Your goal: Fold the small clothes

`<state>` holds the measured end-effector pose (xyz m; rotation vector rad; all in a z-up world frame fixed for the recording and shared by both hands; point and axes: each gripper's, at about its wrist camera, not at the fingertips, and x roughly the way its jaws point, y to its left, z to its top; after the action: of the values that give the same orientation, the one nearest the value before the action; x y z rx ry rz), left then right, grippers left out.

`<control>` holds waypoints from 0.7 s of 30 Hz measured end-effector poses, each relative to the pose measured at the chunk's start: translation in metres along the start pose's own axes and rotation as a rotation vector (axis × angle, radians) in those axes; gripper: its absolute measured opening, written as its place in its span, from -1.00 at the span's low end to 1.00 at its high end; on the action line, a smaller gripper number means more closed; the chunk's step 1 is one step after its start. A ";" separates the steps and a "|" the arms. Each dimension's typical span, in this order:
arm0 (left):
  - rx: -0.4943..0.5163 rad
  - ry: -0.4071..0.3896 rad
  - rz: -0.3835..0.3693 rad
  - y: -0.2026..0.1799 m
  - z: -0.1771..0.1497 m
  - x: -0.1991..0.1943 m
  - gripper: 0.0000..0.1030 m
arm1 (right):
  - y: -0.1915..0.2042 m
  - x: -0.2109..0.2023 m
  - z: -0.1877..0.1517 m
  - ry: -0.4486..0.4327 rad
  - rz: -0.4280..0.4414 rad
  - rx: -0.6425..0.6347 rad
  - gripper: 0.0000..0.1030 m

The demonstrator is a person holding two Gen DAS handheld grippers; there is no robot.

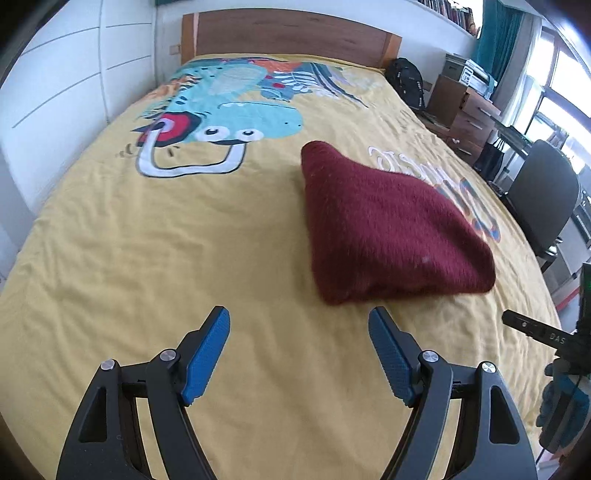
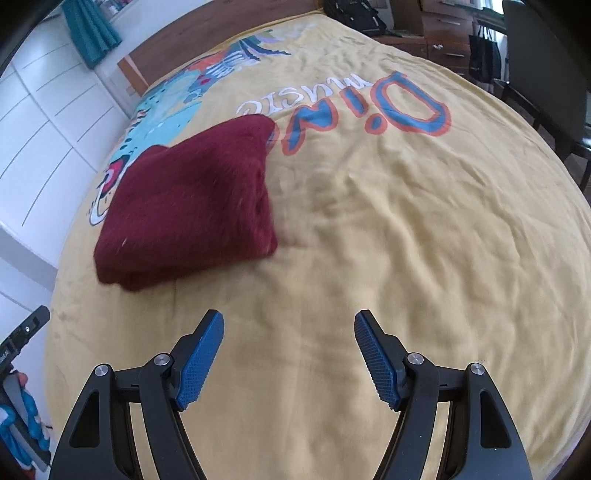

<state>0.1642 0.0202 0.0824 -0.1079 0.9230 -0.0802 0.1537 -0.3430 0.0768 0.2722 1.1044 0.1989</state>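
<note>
A dark red fuzzy garment (image 1: 388, 225) lies folded into a thick packet on the yellow bedspread (image 1: 147, 258). In the left wrist view my left gripper (image 1: 299, 317) hovers above the spread, short of the packet's near edge, jaws open and empty. The same folded garment (image 2: 192, 206) shows in the right wrist view, ahead and to the left of my right gripper (image 2: 290, 319), which is also open with nothing between its blue pads (image 2: 199, 362). Neither gripper touches the cloth. Part of the right tool (image 1: 535, 332) shows at the left view's right edge.
The bedspread carries a dinosaur print (image 1: 221, 110) and large lettering (image 2: 369, 107). A wooden headboard (image 1: 288, 33) stands at the far end, white cabinets (image 1: 55, 92) to the left. A black chair (image 1: 543, 199), drawers (image 1: 469, 118) and a black bag (image 1: 406, 81) stand along the right side.
</note>
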 end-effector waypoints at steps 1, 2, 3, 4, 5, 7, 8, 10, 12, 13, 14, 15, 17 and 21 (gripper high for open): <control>0.000 -0.001 0.012 -0.001 -0.006 -0.004 0.50 | 0.001 -0.004 -0.007 -0.004 0.000 -0.004 0.45; 0.000 -0.004 0.028 -0.002 -0.013 -0.008 0.51 | 0.003 -0.008 -0.015 -0.010 -0.003 -0.010 0.46; 0.000 -0.006 0.038 -0.003 -0.018 -0.011 0.54 | 0.005 -0.011 -0.022 -0.015 -0.009 -0.020 0.46; 0.001 -0.006 0.046 -0.004 -0.022 -0.012 0.57 | 0.006 -0.015 -0.029 -0.019 -0.013 -0.028 0.46; 0.000 -0.007 0.055 -0.006 -0.027 -0.016 0.59 | 0.008 -0.017 -0.035 -0.024 -0.014 -0.032 0.46; -0.002 -0.017 0.069 -0.008 -0.036 -0.022 0.61 | 0.009 -0.023 -0.045 -0.036 -0.017 -0.040 0.49; -0.002 -0.023 0.075 -0.009 -0.040 -0.025 0.61 | 0.011 -0.026 -0.051 -0.042 -0.023 -0.048 0.49; -0.003 -0.038 0.093 -0.009 -0.048 -0.031 0.71 | 0.015 -0.032 -0.059 -0.056 -0.033 -0.068 0.50; -0.005 -0.058 0.120 -0.010 -0.057 -0.039 0.76 | 0.017 -0.039 -0.066 -0.076 -0.037 -0.075 0.53; -0.003 -0.065 0.127 -0.011 -0.060 -0.042 0.76 | 0.018 -0.043 -0.068 -0.086 -0.038 -0.075 0.54; -0.001 -0.072 0.137 -0.012 -0.065 -0.046 0.76 | 0.019 -0.047 -0.071 -0.100 -0.040 -0.075 0.55; 0.001 -0.075 0.143 -0.012 -0.068 -0.047 0.76 | 0.020 -0.052 -0.074 -0.114 -0.046 -0.077 0.56; 0.005 -0.083 0.158 -0.013 -0.075 -0.051 0.76 | 0.022 -0.059 -0.078 -0.137 -0.061 -0.079 0.60; 0.005 -0.112 0.181 -0.013 -0.085 -0.061 0.76 | 0.025 -0.074 -0.086 -0.175 -0.090 -0.087 0.81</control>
<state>0.0590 0.0092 0.0817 -0.0235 0.8175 0.0900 0.0434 -0.3307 0.1109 0.1581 0.9301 0.1397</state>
